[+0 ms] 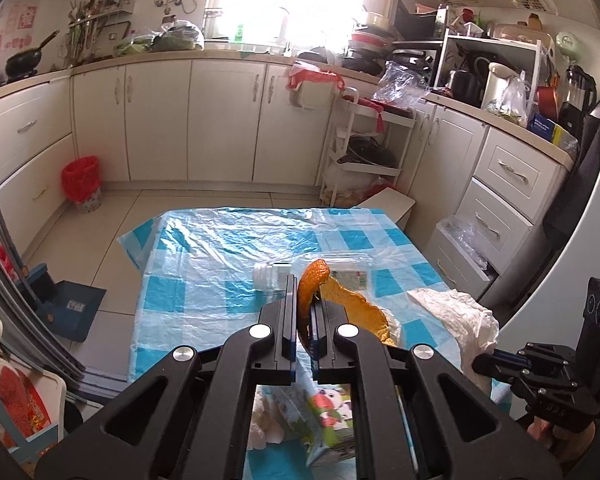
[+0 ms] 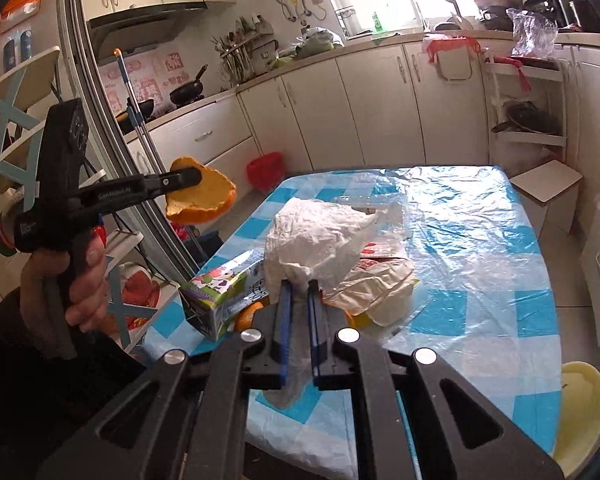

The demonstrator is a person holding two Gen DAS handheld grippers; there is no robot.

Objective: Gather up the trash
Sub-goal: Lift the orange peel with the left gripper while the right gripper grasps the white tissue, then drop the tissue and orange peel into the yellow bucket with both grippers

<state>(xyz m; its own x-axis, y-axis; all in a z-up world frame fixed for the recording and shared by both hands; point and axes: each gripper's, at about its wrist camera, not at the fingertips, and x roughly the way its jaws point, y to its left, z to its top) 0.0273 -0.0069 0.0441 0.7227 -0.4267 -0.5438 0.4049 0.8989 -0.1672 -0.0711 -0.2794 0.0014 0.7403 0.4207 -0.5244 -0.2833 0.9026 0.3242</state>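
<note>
Stood in a cluttered kitchen with white cabinets (image 1: 223,116), tiled floor and a bright window. Filled the foreground: a table (image 2: 480,240) under a blue-and-white checked plastic cloth. Sat by the left cabinets: a red-lined bin (image 1: 82,184). Leaned nearby: a blue dustpan (image 1: 73,308).

Read on the left gripper's side, from the right wrist view: small white lettering, too blurred to make out. Showed cartoon print on a green-and-white carton (image 2: 219,296) at the near table edge; text unreadable.

Lay further back on the cloth: a clear plastic bottle (image 1: 275,276) on its side. Hung crumpled and white above the table, a tissue wad (image 2: 320,236), pinched in the right gripper (image 2: 297,286). Curled orange outside, pale inside, an orange peel (image 1: 320,284) clamped in the left gripper (image 1: 304,304), raised clear of the table's left side.
</note>
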